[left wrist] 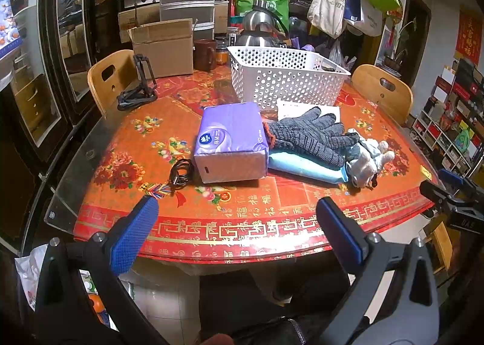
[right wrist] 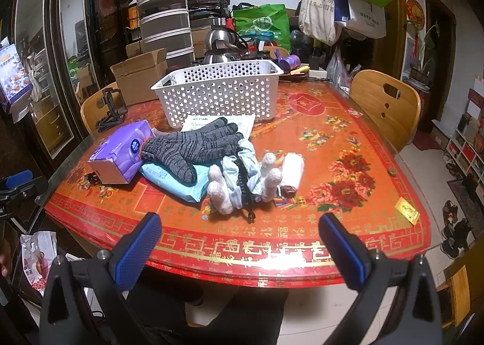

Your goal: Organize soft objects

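Start of task, by the look: nothing grabbed, left claw point(left wrist: 237, 218) and right claw point(right wrist: 240, 234) both spread, empty, at desk point(right wrist: 348, 145) edge. Soft pile mid-desk before one white basket point(right wrist: 224, 89): one tissue pack point(left wrist: 231, 142), one grey glove point(right wrist: 193, 143), one blue wipes pack point(right wrist: 172, 178), one plush toy point(right wrist: 242, 178). Next: reach, pinch glove on top.

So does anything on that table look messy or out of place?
Yes, the soft things lie in a heap rather than in the white basket. A grey knit glove is draped over a blue packet and leans on the purple tissue pack; a plush toy lies on its back beside them.
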The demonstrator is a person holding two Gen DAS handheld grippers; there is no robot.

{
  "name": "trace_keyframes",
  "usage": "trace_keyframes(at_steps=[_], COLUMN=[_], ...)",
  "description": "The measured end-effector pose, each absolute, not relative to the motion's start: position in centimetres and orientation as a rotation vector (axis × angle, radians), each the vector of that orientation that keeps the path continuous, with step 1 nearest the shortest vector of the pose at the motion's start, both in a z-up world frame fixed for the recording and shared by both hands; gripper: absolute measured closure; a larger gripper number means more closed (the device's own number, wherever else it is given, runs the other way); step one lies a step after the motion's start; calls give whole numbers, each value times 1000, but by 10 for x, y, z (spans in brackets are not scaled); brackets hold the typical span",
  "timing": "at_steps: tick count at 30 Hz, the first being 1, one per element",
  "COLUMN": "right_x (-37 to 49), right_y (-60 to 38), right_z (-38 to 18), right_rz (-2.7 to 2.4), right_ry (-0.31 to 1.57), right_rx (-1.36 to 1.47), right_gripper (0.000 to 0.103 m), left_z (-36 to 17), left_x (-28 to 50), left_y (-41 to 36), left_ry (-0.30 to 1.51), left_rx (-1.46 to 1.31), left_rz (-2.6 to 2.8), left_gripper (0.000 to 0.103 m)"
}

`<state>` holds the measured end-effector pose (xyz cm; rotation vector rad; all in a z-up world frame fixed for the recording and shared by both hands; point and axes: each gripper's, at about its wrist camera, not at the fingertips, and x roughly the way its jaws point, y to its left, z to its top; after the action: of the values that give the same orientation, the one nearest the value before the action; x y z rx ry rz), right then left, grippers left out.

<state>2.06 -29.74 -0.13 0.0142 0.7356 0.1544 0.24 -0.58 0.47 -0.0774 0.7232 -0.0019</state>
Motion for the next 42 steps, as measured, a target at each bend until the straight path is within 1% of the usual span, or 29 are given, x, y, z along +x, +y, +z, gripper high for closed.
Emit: trace_keyframes(at_steps=[42], right_x=[18], right_y=[-292], right_z=[-1], right_rz=[176], right_ry=[726], right_rx=[26], right_gripper=[0], left_z=[-1], left_x=[8], left_y=[-3], left_ry=[729], left_rx=[-98], left_rz=[4], left_gripper=[0])
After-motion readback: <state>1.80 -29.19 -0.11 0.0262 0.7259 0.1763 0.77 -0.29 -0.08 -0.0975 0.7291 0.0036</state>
